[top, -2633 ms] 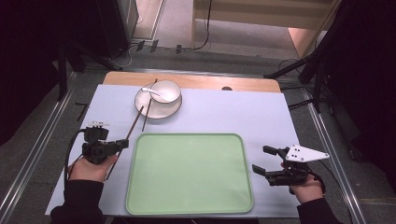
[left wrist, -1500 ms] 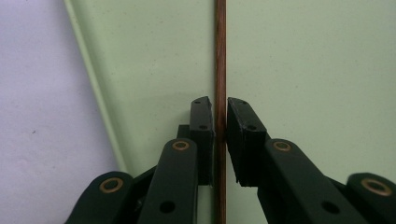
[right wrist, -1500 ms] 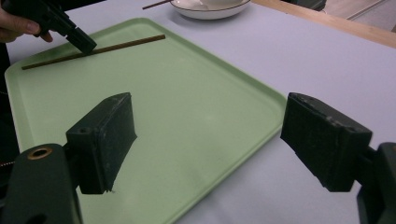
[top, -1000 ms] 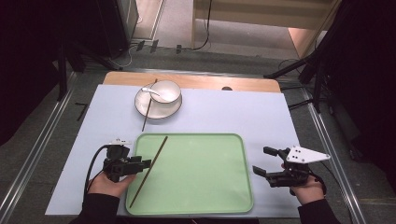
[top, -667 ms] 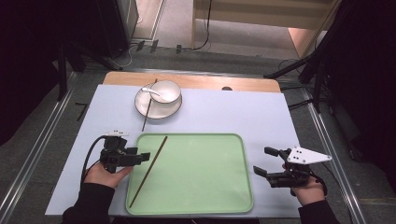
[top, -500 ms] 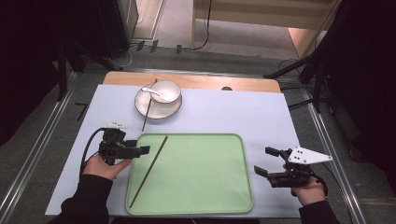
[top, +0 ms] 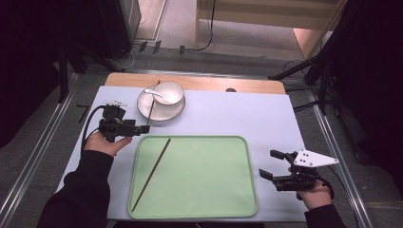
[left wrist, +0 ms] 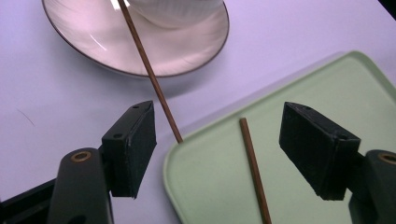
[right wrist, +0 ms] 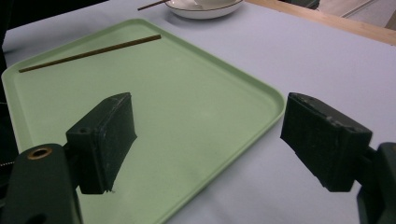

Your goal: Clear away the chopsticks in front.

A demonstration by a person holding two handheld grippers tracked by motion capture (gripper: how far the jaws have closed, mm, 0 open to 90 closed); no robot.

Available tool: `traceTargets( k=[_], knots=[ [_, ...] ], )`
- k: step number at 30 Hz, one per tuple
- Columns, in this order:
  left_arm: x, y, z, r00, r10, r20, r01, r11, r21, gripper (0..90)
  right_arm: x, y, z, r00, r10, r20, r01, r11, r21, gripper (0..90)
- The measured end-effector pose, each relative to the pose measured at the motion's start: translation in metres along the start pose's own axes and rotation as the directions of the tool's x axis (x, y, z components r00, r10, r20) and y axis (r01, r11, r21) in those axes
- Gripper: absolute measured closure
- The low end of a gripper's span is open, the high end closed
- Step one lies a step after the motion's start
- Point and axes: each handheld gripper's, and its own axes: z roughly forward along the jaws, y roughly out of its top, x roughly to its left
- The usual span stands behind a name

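One chopstick [top: 151, 174] now lying loose on the green tray [top: 237, 209], slanting from lower left toward upper middle in the high view. A second earlier still between the left tongs [top: 140, 128] above the tray's left part; now released, with nothing between the jaws, which have just been opening and stand wide apart. Left tongs since drawn up and away toward the upper left of the frame, now hovering over the worktop [top: 247, 114] just below the plate [top: 145, 111]. Second chopstick [top: 151, 105] resting slanted across that plate beside the bowl [top: 167, 92] (spoon [top: 153, 92] in the bowl), its lower tip seen in the left gripper view [left wrist: 150, 73] reaching down almost to the tray's corner, between the open jaws. Right tongs [top: 273, 165] at lower right, beside the tray's right edge, jaws apart and empty, unmoved throughout.

Judged from this: first chopstick delivered, second one the likely next pick; bowl, plate and spoon not yet shifted.
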Motion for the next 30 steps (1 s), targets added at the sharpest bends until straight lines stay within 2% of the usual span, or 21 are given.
traceTargets(
  k=[7,20,22,24,26,30],
  knots=[
    [0.017,0.021,0.011,0.9997,-0.007,-0.022,0.007,1.0000,0.005,27.9,0.000,0.000,0.001,1.0000,-0.002,-0.003,0.002,1.000,0.003,18.0],
    [0.033,0.052,0.040,0.9977,0.018,-0.065,-0.016,0.9996,0.024,30.6,0.000,0.000,0.001,1.0000,-0.003,-0.004,0.003,1.000,0.003,18.0],
    [0.034,0.056,0.044,0.9976,0.014,-0.068,-0.012,0.9996,0.027,31.2,0.000,0.000,0.001,1.0000,0.000,-0.005,0.000,1.000,0.002,18.0],
    [0.035,0.058,0.048,0.9960,0.034,-0.083,-0.030,0.9986,0.044,31.8,0.000,0.000,0.001,1.0000,-0.004,-0.006,0.004,1.000,0.002,18.0],
    [0.036,0.059,0.052,0.9972,0.026,-0.070,-0.023,0.9991,0.034,33.6,0.000,0.001,0.000,1.0000,-0.008,-0.005,0.008,1.000,0.001,18.0],
    [0.042,0.058,0.067,0.9964,0.017,-0.083,-0.013,0.9983,0.057,36.4,0.001,0.000,0.000,0.9999,-0.009,-0.005,0.009,1.000,0.002,18.0]
  ],
)
